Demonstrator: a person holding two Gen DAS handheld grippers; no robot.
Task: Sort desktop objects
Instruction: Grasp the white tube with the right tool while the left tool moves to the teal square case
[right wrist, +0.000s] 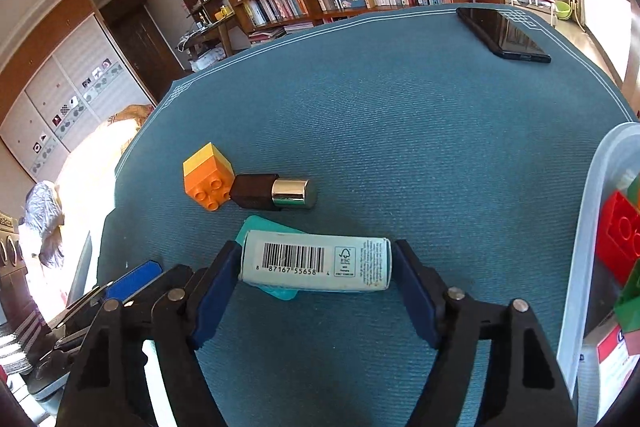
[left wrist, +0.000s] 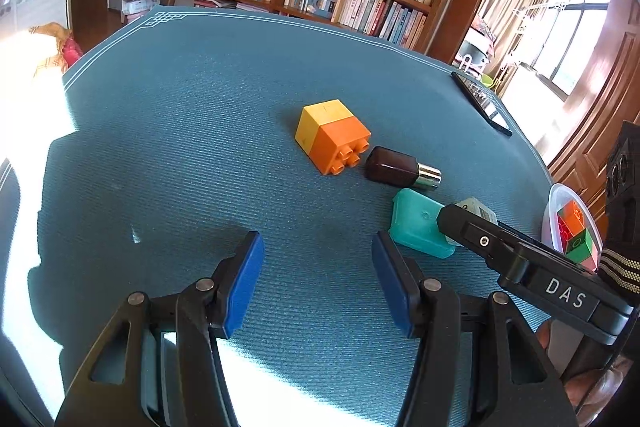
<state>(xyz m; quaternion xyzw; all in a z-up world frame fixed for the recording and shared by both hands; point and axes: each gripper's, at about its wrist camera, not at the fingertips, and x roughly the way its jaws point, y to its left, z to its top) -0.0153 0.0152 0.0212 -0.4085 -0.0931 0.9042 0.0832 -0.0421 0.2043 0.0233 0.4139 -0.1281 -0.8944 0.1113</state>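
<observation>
1. The table (right wrist: 400, 115) carries a blue mat; a black phone (right wrist: 504, 33) lies near its far right corner.
2. A clear tub (right wrist: 592, 227) of toy bricks stands at the right edge.
3. The right claw (right wrist: 316, 267) brackets a pale carton (right wrist: 316, 261) with a barcode. The left pad touches one end; the right pad is just beside the other, no grip visible.
4. The carton lies across a teal pad (left wrist: 416, 223).
5. A yellow-orange brick (left wrist: 332, 137) and a brown bottle (left wrist: 400, 169) touch mid-table.
6. The left claw (left wrist: 318, 279) hangs released, with nothing between its pads.
</observation>
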